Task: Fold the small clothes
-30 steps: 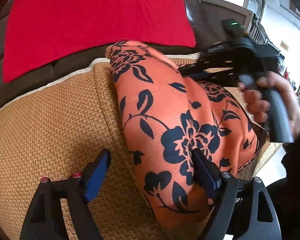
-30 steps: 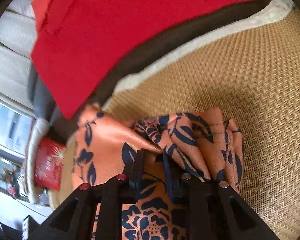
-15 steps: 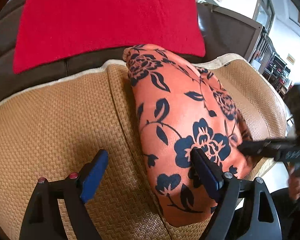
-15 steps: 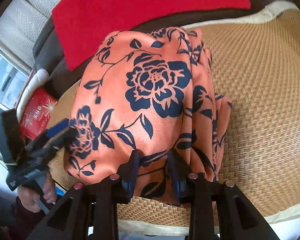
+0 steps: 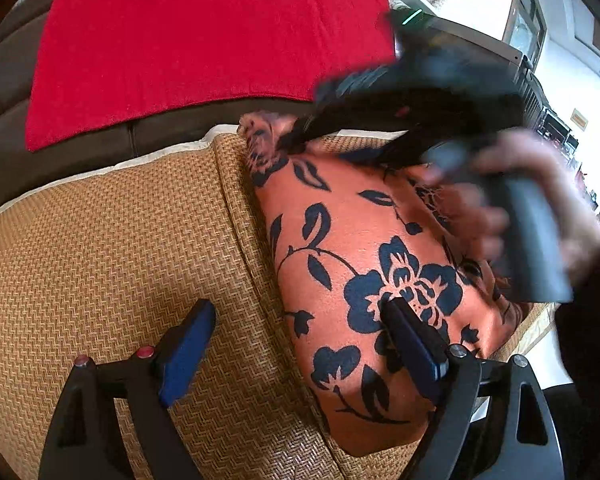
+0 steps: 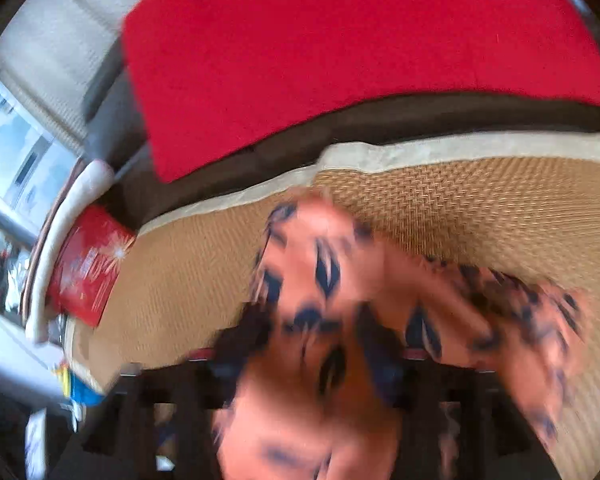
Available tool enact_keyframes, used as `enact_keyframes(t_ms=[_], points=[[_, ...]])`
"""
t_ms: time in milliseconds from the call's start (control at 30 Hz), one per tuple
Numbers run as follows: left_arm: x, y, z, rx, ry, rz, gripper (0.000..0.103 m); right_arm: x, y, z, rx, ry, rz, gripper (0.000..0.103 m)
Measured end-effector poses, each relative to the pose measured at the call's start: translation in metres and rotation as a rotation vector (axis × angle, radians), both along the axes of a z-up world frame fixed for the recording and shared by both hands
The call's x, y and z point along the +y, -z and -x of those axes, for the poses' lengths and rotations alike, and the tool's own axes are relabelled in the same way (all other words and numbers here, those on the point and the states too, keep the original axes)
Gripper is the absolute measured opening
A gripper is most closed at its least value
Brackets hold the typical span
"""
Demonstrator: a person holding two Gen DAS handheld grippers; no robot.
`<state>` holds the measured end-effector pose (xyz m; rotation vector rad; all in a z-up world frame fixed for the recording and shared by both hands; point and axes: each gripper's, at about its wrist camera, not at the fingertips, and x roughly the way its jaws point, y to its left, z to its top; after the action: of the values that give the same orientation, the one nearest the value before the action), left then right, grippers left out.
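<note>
While the orange floral garment [image 5: 364,248] lies folded on the woven mat [image 5: 100,248], its far corner sits just beside the mat's pale border. Left gripper [image 5: 296,344]: jaws wide apart, right pad resting on the cloth, left pad over bare mat. Right gripper [image 6: 312,344]: blurred, jaws opening with cloth between them. A red cloth [image 5: 204,40] lies on the dark sofa back beyond.
</note>
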<state>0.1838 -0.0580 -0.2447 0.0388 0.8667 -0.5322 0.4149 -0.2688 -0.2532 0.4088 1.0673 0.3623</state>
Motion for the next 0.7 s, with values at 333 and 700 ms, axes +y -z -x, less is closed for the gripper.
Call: enact_keyframes(t_ms=[333, 700], points=[[-0.004, -0.001, 0.008, -0.027, -0.001, -0.037, 0.090, -0.009, -0.002, 0.042, -0.043, 0.046, 0.002, 0.064], [-0.021, -0.004, 0.023, -0.079, -0.021, -0.100, 0.090, -0.054, -0.024, 0.168, -0.113, 0.151, -0.016, 0.064]])
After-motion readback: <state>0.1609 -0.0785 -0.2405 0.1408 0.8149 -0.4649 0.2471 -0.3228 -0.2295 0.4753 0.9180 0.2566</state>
